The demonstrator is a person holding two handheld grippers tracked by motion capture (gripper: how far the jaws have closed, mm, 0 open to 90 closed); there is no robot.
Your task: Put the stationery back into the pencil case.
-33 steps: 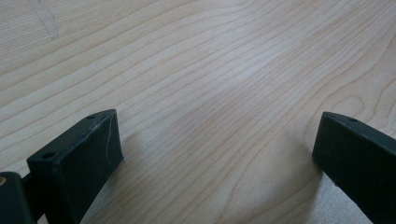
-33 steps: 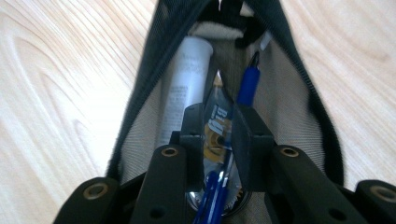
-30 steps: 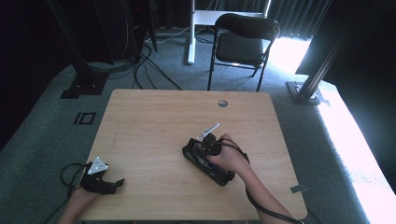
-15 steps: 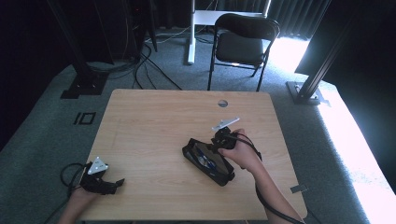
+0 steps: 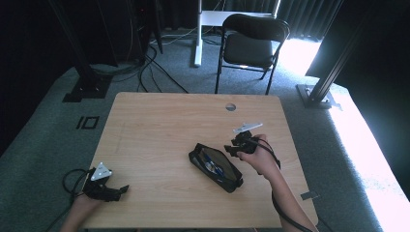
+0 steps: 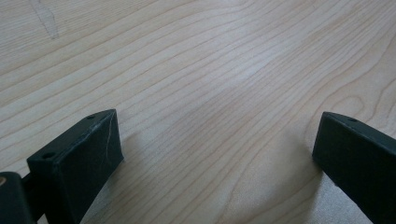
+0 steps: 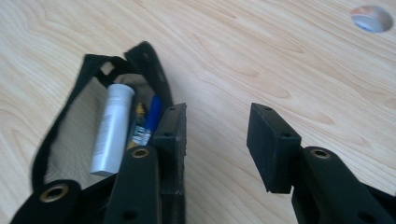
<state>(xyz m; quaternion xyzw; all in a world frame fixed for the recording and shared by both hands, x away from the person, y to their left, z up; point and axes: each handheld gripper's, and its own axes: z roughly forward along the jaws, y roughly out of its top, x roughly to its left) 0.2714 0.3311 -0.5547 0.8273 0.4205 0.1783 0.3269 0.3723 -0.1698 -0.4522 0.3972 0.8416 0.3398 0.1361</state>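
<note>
Right gripper (image 5: 231, 148) now farther right, off the open pouch (image 5: 215, 167)

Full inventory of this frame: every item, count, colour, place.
Pencil case: 1, black, open, table centre-right, beside right gripper.
White tube: 1, inside the case.
Blue pen: 1, inside the case, next to the tube.
Table: 1, light wood, with a round cable hole near the far edge.
Folding chair: 1, black, behind the table.
Floor cables: several, black, far left of the chair.
Left gripper: 1, black, jaws open, near-left table edge.
Right gripper: 1, black, jaws open, empty, at the case's right end.
</note>
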